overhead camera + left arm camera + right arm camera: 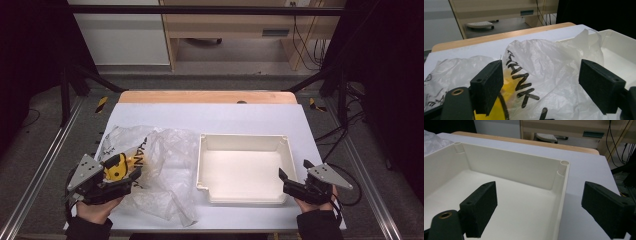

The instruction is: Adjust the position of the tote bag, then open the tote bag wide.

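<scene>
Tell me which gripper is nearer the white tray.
Right. The right gripper straddles the white tray's near right wall; the left gripper hovers over the plastic bag beside it.

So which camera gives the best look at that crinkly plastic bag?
The high view: it shows the whole plastic bag spread on the white table left of the tray. The left gripper view shows its black lettering up close; the right gripper view catches just a corner.

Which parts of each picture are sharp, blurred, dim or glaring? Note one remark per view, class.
High view: the white tray and table are brightly lit, the surrounding floor falls dark. Left gripper view: the plastic bag with its black lettering is fairly sharp, its near jaws soft. Right gripper view: the tray wall is evenly lit with no glare, the near jaws slightly blurred.
</scene>
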Available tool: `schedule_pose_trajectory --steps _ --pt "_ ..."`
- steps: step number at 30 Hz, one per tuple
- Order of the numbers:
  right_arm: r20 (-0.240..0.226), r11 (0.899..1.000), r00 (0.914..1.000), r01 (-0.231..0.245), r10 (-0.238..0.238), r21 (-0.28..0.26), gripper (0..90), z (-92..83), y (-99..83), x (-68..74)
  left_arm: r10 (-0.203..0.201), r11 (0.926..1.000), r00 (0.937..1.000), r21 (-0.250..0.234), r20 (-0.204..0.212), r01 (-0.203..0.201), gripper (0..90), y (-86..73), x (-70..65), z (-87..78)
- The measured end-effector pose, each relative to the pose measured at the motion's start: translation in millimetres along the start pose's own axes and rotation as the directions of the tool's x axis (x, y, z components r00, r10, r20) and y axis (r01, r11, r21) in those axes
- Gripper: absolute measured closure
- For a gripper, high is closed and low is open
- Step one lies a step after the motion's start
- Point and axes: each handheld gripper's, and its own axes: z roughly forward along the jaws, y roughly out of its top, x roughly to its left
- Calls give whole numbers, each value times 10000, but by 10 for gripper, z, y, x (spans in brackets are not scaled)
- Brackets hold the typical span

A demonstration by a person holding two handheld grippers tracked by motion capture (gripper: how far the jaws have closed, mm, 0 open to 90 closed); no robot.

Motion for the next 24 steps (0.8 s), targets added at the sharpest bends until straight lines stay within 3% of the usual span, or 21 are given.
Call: schedule_pose_trajectory --steps 11,24 --pt "-129 9999 9999 112 -111 40 159 17 -1 25 194 9997 9994 157 282 -198 193 61 -158 119" --pt "-188 9998 9997 137 -134 136 159 31 -8 42 462 9971 9974 575 555 -494 189 -6 -334 216"
